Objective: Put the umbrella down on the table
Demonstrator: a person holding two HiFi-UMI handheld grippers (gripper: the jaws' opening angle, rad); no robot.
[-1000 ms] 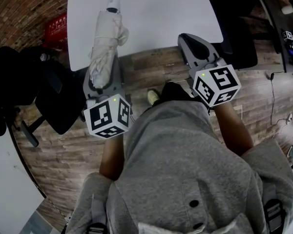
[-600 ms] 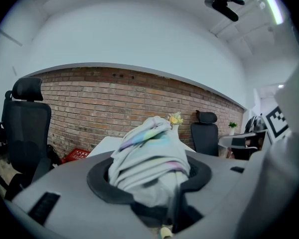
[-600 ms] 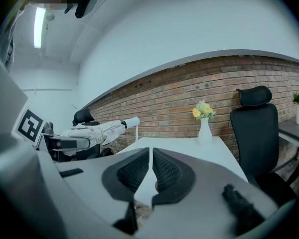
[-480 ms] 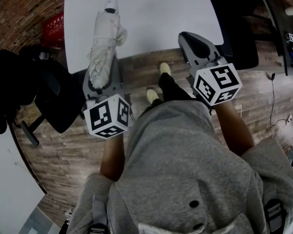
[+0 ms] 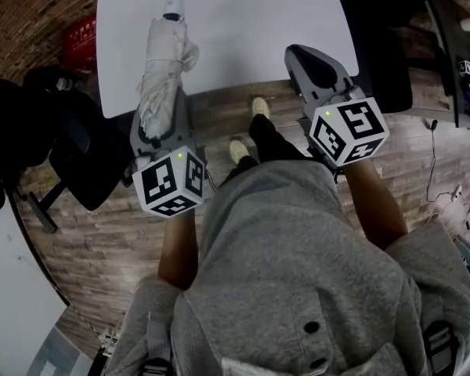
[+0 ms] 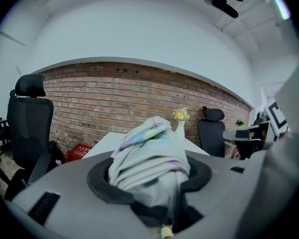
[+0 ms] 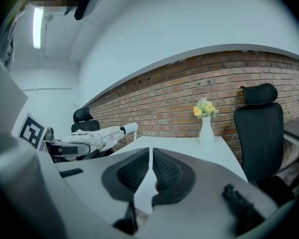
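Observation:
A folded white umbrella (image 5: 163,69) lies lengthwise in my left gripper (image 5: 161,124), which is shut on its bundled fabric. The tip end of the umbrella reaches out over the near left part of the white table (image 5: 251,30) and hangs above it. In the left gripper view the fabric (image 6: 149,156) fills the gap between the jaws of the left gripper (image 6: 150,178). My right gripper (image 5: 307,59) hovers at the table's near edge, right of the umbrella, shut with nothing in it. The right gripper view shows its jaws (image 7: 150,176) together and the umbrella (image 7: 97,137) off to the left.
A black office chair (image 5: 78,155) stands left of the table, with a red crate (image 5: 82,41) behind it. A white vase with flowers (image 7: 205,128) stands on the table's far end before a brick wall. Another black chair (image 7: 259,128) stands to the right.
Both grippers have moved forward toward the table and a little down. The umbrella now reaches farther over the tabletop. The left grip is unchanged.

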